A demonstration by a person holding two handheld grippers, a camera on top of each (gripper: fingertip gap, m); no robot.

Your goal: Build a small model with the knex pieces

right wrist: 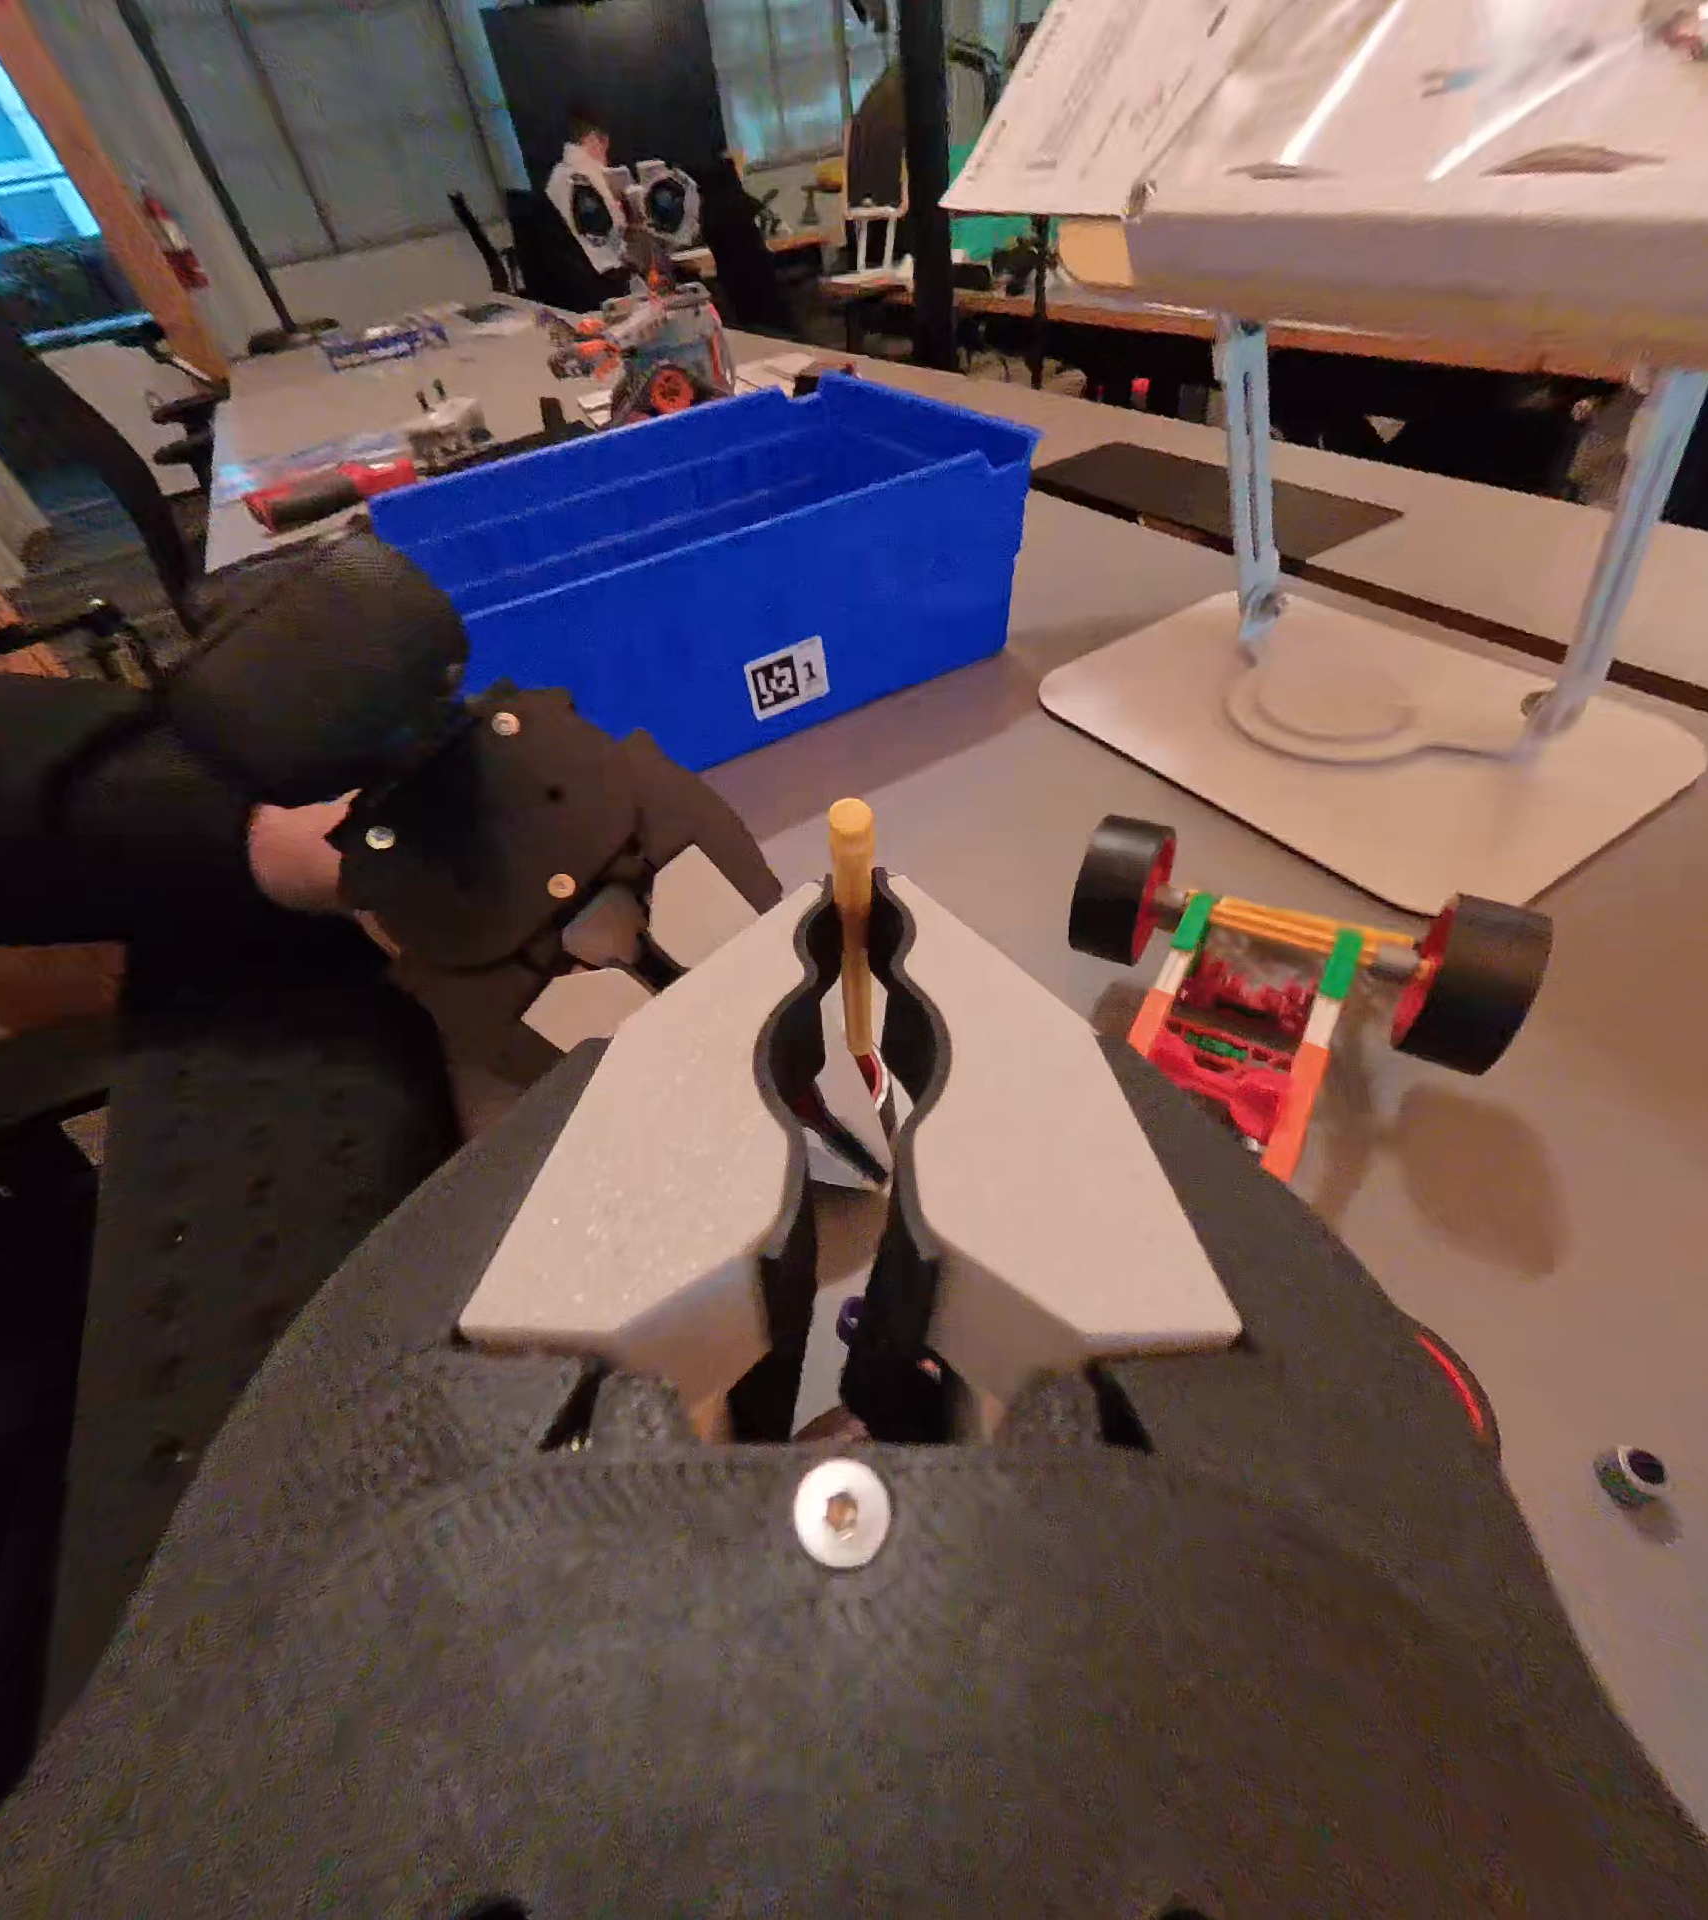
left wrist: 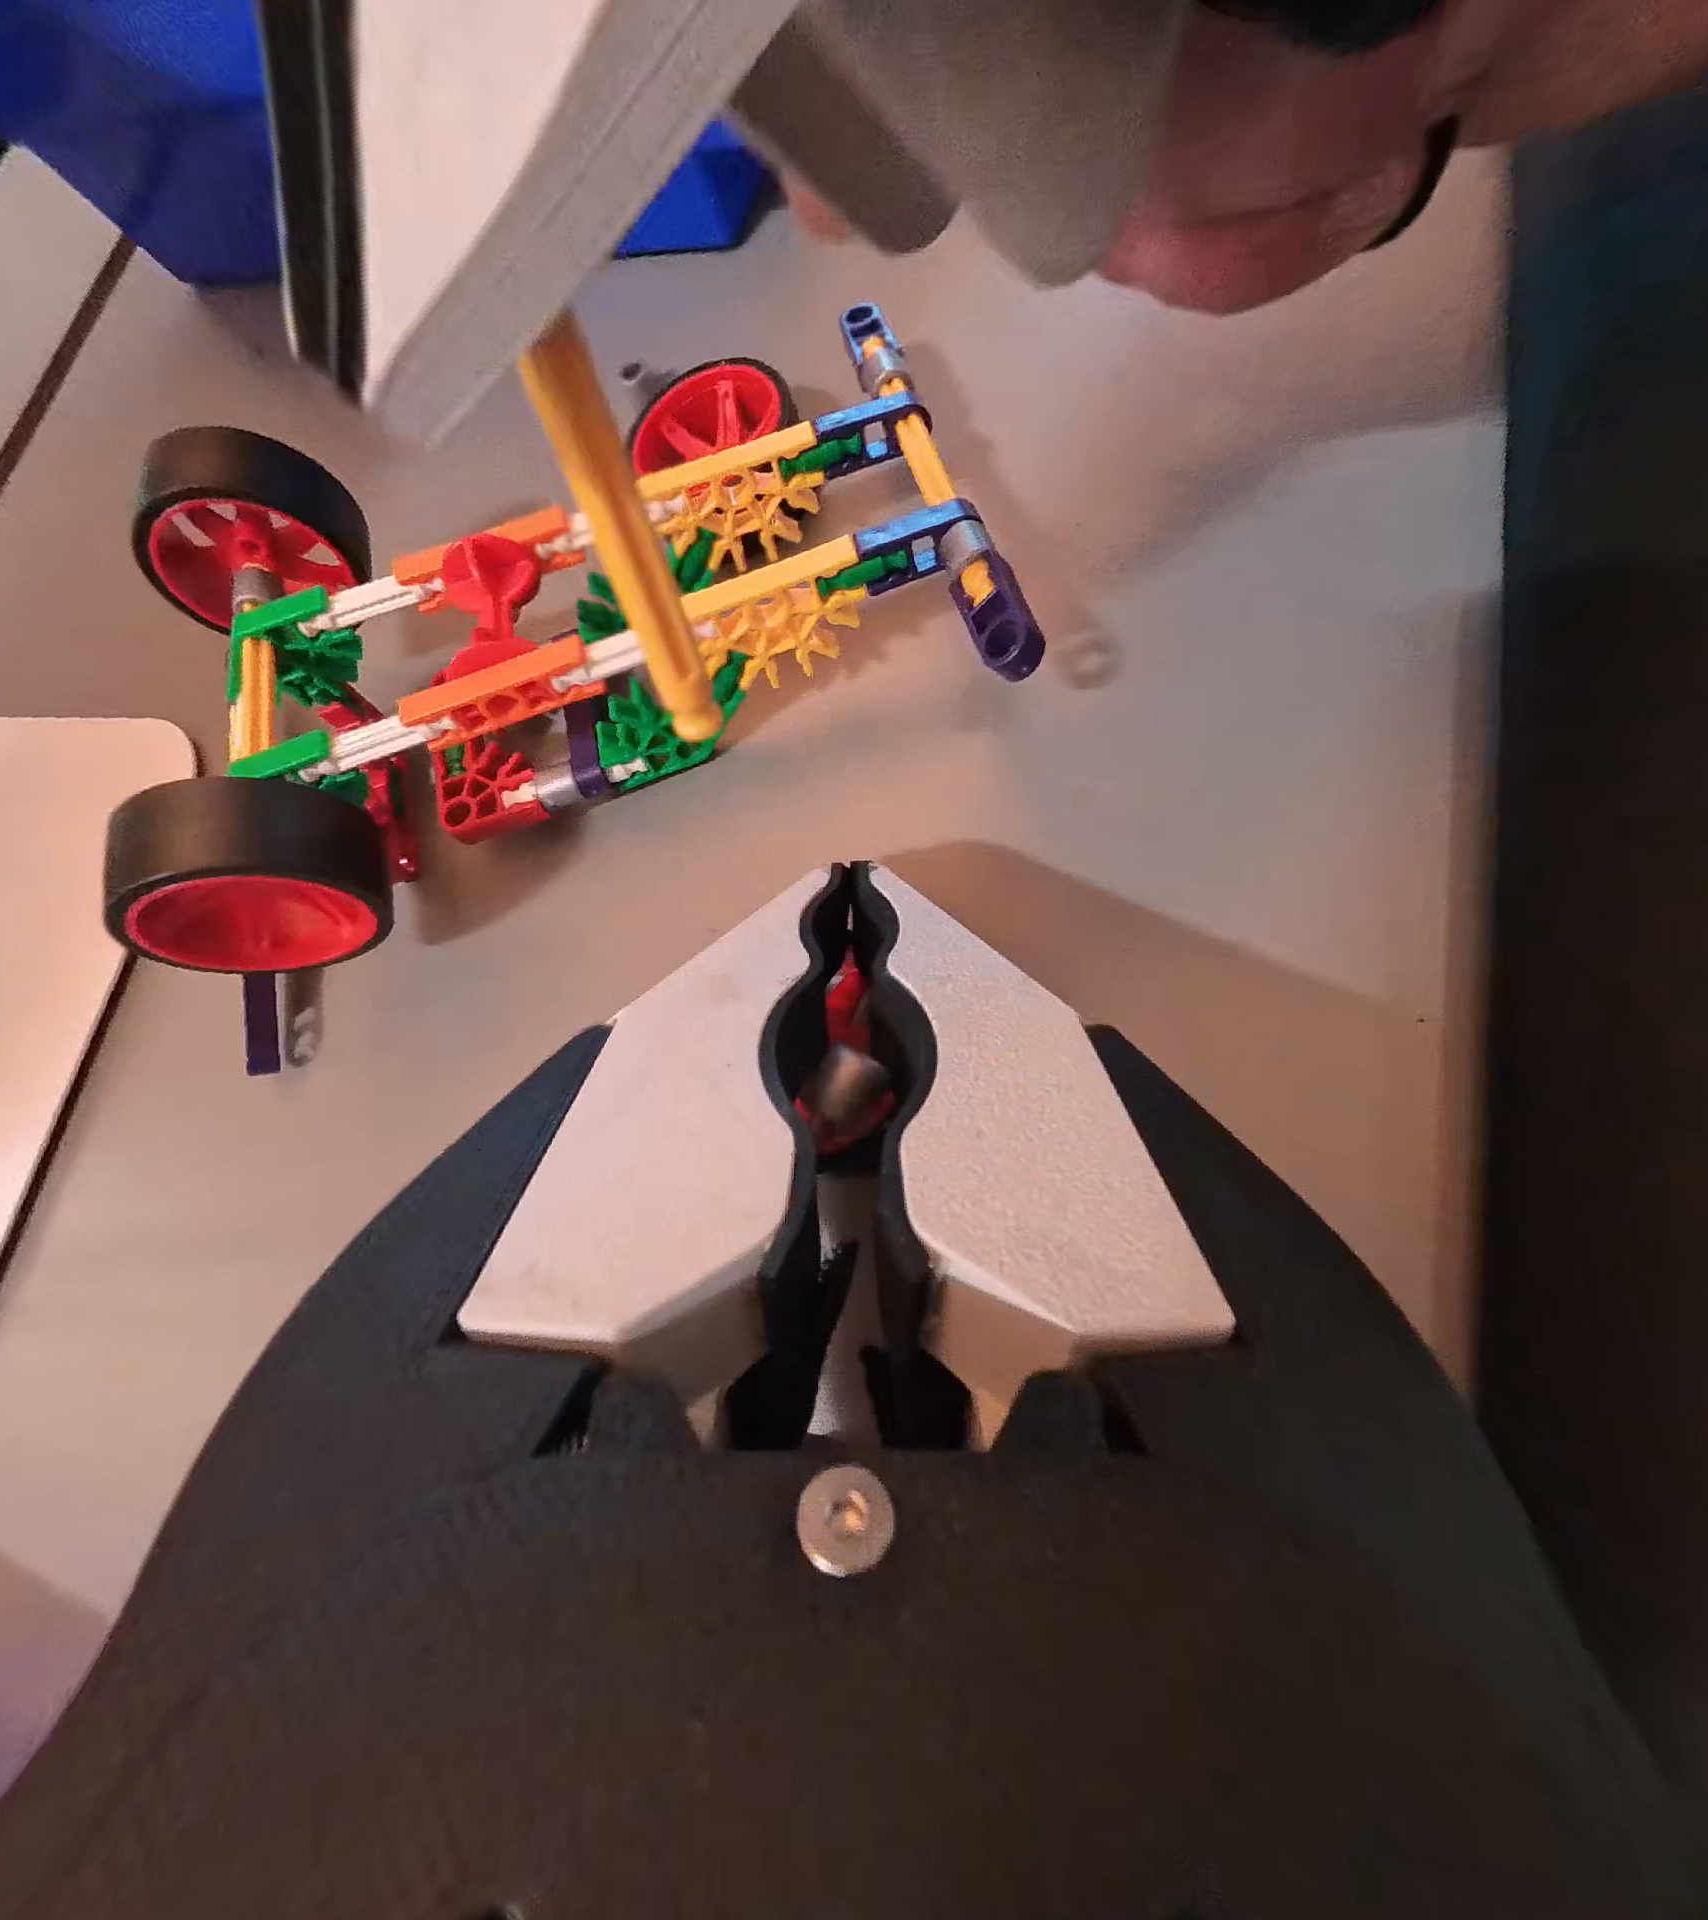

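Note:
My left gripper (left wrist: 850,873) is shut above the grey table, and a small red and grey piece (left wrist: 845,1081) shows between its jaws. Ahead of it lies a colourful toy car (left wrist: 538,623) built of rods and connectors, with black and red wheels. My right gripper (right wrist: 855,894) is shut on a yellow rod (right wrist: 850,914). In the left wrist view the rod (left wrist: 611,530) slants down from the right gripper (left wrist: 538,343), and its end is close over the car's green connectors. The car (right wrist: 1307,987) lies to the right of the right gripper, and the left gripper (right wrist: 642,966) shows to its left.
A blue bin (right wrist: 704,561) stands behind the grippers. A white stand with a flat base (right wrist: 1369,748) carries a tilted board over the car. A small ring piece (right wrist: 1631,1473) lies on the table at the right. A person's sleeve (right wrist: 50,810) is at the left. My right fingertips sit around 11 centimeters from my left ones.

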